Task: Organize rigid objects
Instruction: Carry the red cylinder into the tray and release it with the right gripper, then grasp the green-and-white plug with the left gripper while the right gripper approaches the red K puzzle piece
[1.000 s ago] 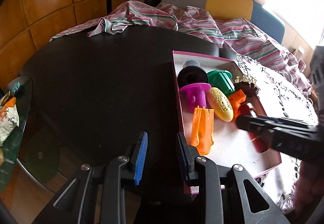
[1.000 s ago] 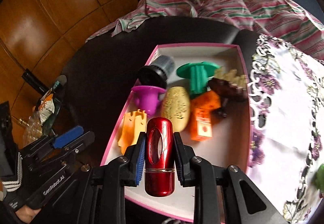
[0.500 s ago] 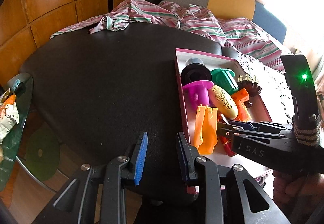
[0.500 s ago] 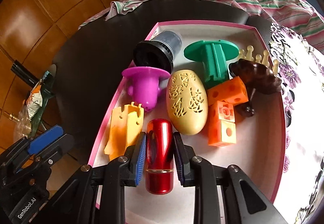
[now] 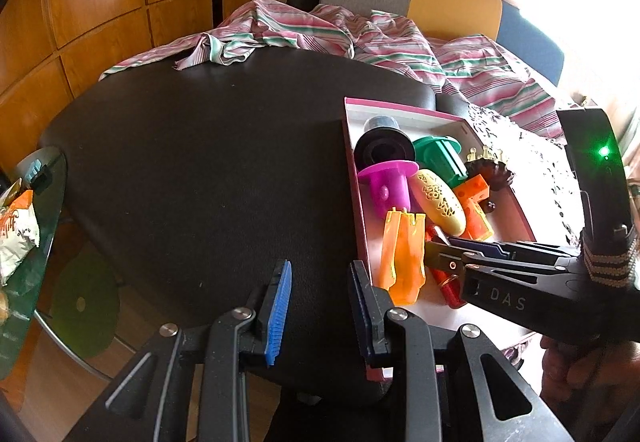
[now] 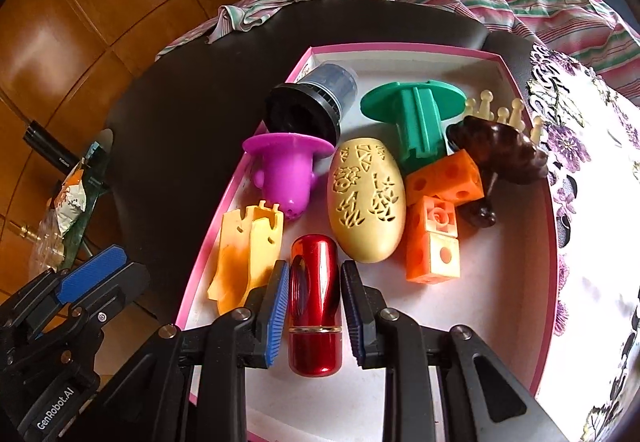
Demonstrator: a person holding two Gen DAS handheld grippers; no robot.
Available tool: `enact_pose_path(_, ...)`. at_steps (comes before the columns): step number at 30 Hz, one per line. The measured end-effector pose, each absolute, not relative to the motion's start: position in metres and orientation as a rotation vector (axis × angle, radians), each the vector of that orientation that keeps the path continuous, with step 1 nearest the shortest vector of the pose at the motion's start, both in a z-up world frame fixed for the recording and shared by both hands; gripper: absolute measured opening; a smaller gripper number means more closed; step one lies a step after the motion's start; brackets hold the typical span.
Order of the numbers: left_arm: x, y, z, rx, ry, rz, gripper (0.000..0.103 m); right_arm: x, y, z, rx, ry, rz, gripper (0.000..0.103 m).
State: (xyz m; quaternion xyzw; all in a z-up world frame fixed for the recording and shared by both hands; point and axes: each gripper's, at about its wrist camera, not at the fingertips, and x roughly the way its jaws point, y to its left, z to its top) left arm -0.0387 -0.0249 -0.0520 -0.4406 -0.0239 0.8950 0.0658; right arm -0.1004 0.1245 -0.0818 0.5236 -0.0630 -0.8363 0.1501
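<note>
A pink-rimmed box on the black table holds several rigid pieces: a black funnel, a purple piece, a green piece, a cream egg, orange cubes and a yellow-orange piece. A shiny red cylinder lies on the box floor between my right gripper's blue pads, which stand slightly apart from it. My left gripper is open and empty over the table edge, left of the box.
A striped cloth covers the far side of the table. A floral lace cloth lies right of the box. A glass side table with a snack bag stands at the left. Wooden wall panels stand behind.
My right gripper lowered the red cylinder into the box beside the yellow-orange piece, and its pads have spread off it. The left gripper stayed nearly still.
</note>
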Motion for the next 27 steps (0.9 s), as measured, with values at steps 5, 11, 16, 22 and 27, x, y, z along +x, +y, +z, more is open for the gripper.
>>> enact_pose_path(5,-0.038,-0.025,-0.050,-1.319,-0.066,2.705,0.030,-0.096,0.124,-0.078,1.489,-0.154,-2.420,0.026)
enact_pose_path(11,-0.036,-0.024,-0.048,-1.309,-0.056,2.707,0.030,-0.089,0.127,-0.070,1.455,-0.125,-2.461,0.027)
enact_pose_path(16,-0.034,-0.022,-0.046,-1.298,-0.041,2.709,0.030,-0.080,0.132,-0.059,1.413,-0.105,-2.505,0.027)
enact_pose_path(22,-0.032,-0.016,-0.043,-1.280,-0.008,2.705,0.030,-0.070,0.142,-0.044,1.365,-0.096,-2.552,0.027)
enact_pose_path(27,-0.028,-0.007,-0.039,-1.244,0.041,2.698,0.030,-0.063,0.162,-0.031,1.329,-0.101,-2.611,0.027)
